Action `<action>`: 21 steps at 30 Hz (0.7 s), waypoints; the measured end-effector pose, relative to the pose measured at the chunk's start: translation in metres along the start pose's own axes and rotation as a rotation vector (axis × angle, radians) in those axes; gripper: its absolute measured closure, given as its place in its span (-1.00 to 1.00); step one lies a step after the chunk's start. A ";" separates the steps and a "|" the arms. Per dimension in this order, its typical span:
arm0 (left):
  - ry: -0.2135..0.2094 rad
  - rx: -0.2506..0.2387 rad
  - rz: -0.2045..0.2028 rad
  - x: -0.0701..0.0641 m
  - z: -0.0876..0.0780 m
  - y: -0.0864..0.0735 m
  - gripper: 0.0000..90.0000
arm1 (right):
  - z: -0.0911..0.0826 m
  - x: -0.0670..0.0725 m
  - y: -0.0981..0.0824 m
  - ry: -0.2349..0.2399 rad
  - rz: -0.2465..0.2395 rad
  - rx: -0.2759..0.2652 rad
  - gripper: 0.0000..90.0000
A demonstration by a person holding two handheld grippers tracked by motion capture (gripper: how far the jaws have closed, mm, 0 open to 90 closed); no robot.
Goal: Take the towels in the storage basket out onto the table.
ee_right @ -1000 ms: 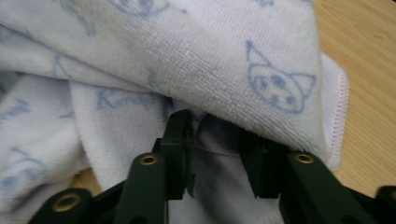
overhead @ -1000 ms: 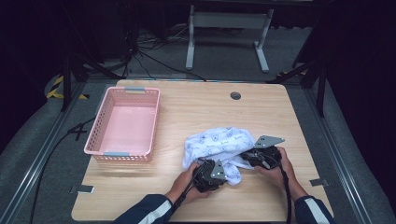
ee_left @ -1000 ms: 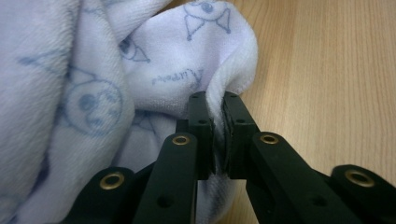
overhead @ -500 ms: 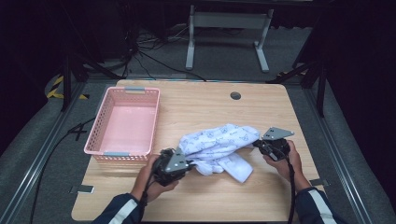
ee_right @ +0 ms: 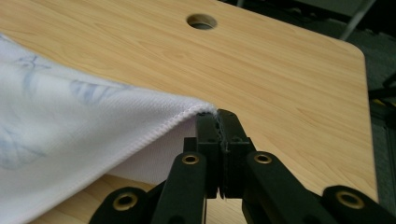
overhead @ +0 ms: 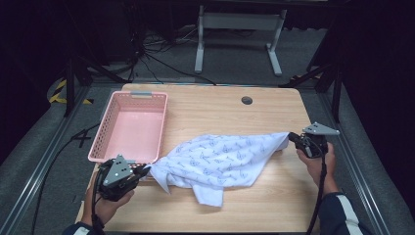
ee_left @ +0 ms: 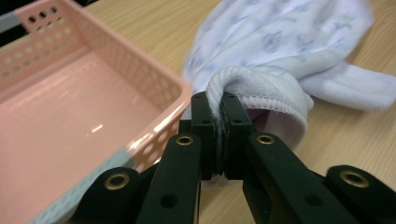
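The white cloth (overhead: 220,159) stretches between both tools: left tool (overhead: 145,170) clamps its eight o'clock corner, right tool (overhead: 292,137) its two o'clock corner.

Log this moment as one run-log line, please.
left gripper: shut on cloth | right gripper: shut on cloth | cloth: stretched between them above table | basket: empty
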State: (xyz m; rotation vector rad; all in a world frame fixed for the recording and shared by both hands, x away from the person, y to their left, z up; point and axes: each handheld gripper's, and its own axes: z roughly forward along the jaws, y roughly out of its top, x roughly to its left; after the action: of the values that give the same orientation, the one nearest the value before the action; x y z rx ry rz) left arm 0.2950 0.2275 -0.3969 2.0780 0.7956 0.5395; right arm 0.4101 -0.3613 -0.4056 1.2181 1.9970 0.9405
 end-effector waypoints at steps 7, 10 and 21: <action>0.050 0.046 -0.033 0.013 -0.003 -0.015 0.92 | 0.007 -0.013 -0.006 -0.008 0.022 0.049 0.98; 0.062 0.070 -0.045 0.017 -0.001 -0.020 0.91 | 0.011 -0.015 -0.007 -0.008 0.022 0.064 0.98; 0.043 0.004 -0.031 -0.008 -0.003 -0.005 0.22 | 0.017 -0.014 -0.013 -0.006 0.016 0.108 0.66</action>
State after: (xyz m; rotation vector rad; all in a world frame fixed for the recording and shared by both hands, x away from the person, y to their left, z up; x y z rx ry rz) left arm 0.2852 0.2261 -0.4003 2.0603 0.8532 0.5671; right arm 0.4227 -0.3744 -0.4234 1.2959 2.0592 0.8447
